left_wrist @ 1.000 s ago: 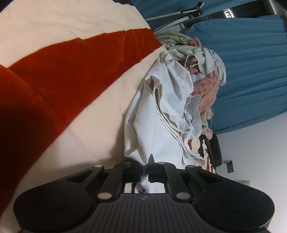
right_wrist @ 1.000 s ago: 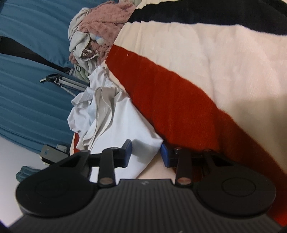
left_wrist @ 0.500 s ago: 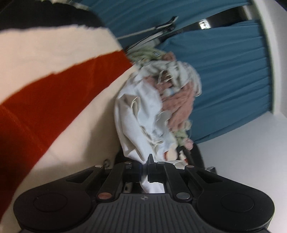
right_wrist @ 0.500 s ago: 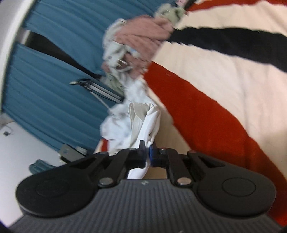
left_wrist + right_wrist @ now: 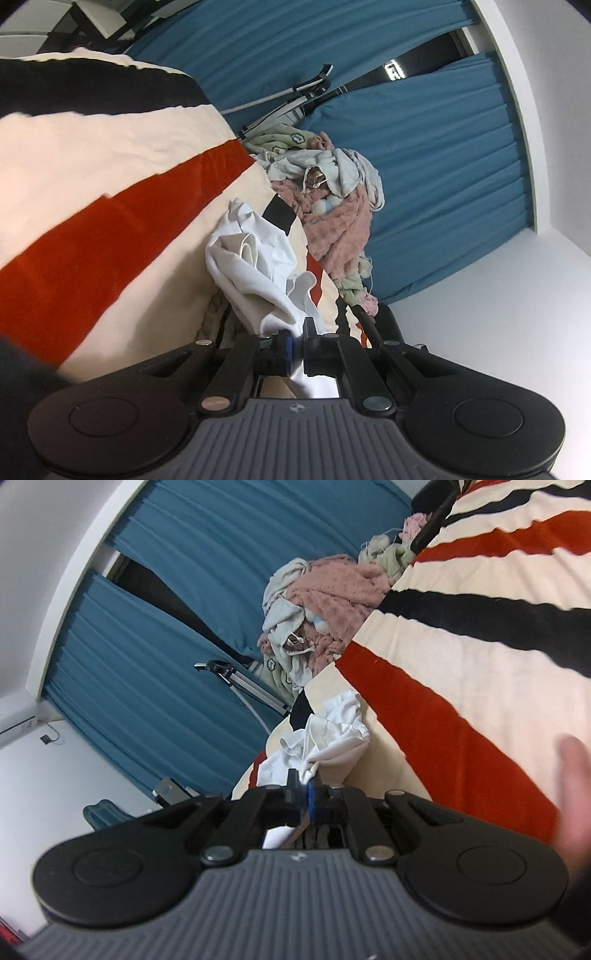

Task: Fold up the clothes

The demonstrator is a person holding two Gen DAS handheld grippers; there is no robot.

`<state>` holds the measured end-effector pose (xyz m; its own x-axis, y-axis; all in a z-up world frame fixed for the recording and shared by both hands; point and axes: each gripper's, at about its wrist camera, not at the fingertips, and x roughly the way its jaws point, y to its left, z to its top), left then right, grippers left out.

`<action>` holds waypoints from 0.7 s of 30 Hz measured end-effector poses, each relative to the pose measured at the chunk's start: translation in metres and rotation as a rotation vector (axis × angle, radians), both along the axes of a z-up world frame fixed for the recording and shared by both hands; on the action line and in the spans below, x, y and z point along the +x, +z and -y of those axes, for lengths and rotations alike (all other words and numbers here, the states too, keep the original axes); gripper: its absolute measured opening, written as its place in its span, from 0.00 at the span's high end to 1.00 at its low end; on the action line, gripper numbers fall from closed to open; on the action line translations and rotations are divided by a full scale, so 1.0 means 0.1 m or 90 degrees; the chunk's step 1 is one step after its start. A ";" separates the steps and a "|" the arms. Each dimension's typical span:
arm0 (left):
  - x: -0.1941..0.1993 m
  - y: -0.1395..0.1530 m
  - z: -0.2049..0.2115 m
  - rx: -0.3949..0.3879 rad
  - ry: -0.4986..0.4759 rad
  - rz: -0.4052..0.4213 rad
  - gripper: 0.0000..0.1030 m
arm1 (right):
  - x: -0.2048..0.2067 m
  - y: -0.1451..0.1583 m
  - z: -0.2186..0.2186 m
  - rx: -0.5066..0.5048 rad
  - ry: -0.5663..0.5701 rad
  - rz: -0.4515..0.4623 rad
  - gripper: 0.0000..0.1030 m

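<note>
Blue curtains (image 5: 424, 155) back a bed under a striped blanket (image 5: 110, 229). One white garment (image 5: 258, 266) is bunched near the blanket's edge, lifted at two points: left tool (image 5: 295, 350) clamped on one part, right tool (image 5: 303, 799) clamped on another, its jaws having just closed onto the cloth. No fold made yet; spreading flat and folding remain, in my judgement. Count: one garment in hand, one unsorted pile (image 5: 332, 206) beyond, items within uncountable. Two tools.

Hand (image 5: 570, 794) blurred, cut by right edge.
</note>
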<state>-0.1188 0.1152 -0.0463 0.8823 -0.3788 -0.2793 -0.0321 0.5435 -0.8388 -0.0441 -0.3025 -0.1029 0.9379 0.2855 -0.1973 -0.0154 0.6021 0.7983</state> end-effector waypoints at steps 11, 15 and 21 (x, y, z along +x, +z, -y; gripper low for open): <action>0.38 0.45 0.11 0.031 -0.012 -0.007 0.95 | 0.30 0.37 0.03 0.011 -0.022 0.014 0.93; 1.11 0.63 0.15 0.039 -0.007 -0.039 0.95 | 0.99 0.54 -0.02 0.015 -0.031 -0.021 0.93; 2.19 0.55 0.19 0.085 0.005 -0.060 0.95 | 2.02 0.50 -0.14 -0.039 -0.054 -0.046 0.93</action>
<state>0.1005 0.0960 0.0090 0.8528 -0.3258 -0.4081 -0.1116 0.6497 -0.7520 0.1575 -0.2885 -0.0525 0.9407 0.1917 -0.2800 0.0934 0.6469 0.7568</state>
